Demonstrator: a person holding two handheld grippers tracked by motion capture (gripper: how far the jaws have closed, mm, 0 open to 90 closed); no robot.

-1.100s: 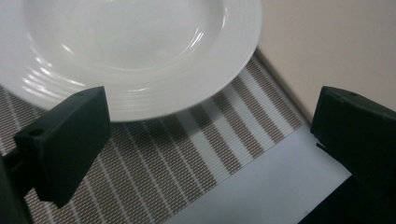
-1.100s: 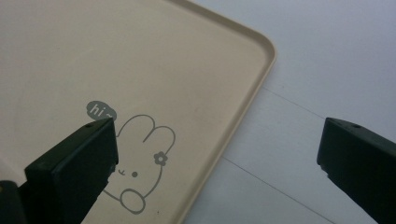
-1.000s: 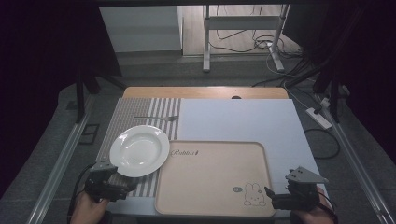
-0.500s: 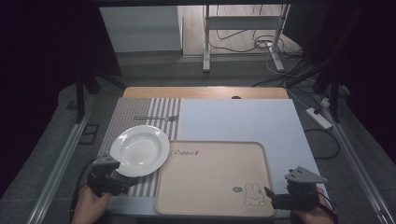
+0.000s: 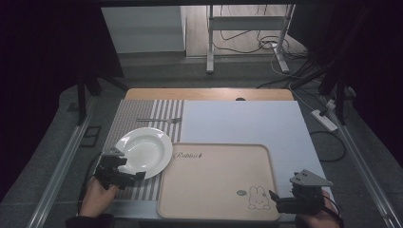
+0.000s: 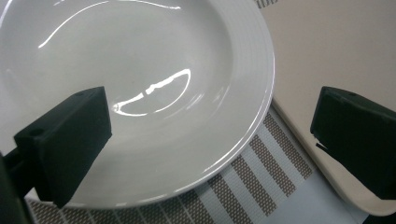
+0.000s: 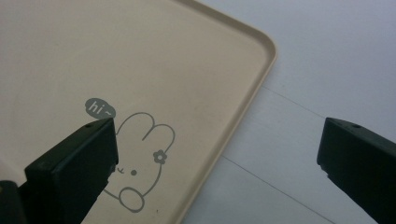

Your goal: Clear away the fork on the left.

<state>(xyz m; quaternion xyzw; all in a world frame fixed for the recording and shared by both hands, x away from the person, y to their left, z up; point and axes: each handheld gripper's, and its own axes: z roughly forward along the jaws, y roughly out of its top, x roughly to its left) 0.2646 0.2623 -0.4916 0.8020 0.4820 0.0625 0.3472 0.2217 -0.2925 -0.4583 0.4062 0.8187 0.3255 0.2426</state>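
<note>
At the table's near edge, the left gripper (image 5: 124,167) is seen with jaws spread wide astride the near rim of the white plate (image 5: 144,152); the plate lies just ahead on the striped placemat (image 5: 157,114), beside the tray (image 5: 216,180).

The right gripper (image 7: 217,172) looks down along its two black jaws, which stand wide apart with nothing between them; the left jaw hangs over the beige tray (image 7: 93,60), the right jaw over the pale table surface (image 7: 327,60). The tray's rounded corner and raised rim run across the upper right of the view; a line-drawn rabbit (image 7: 140,163) with a small flower is printed near that corner, partly hidden by the left jaw; a grey speech bubble (image 7: 99,108) reading "hi~" sits just above it. Thin seam lines cross the table surface beside the tray.
</note>
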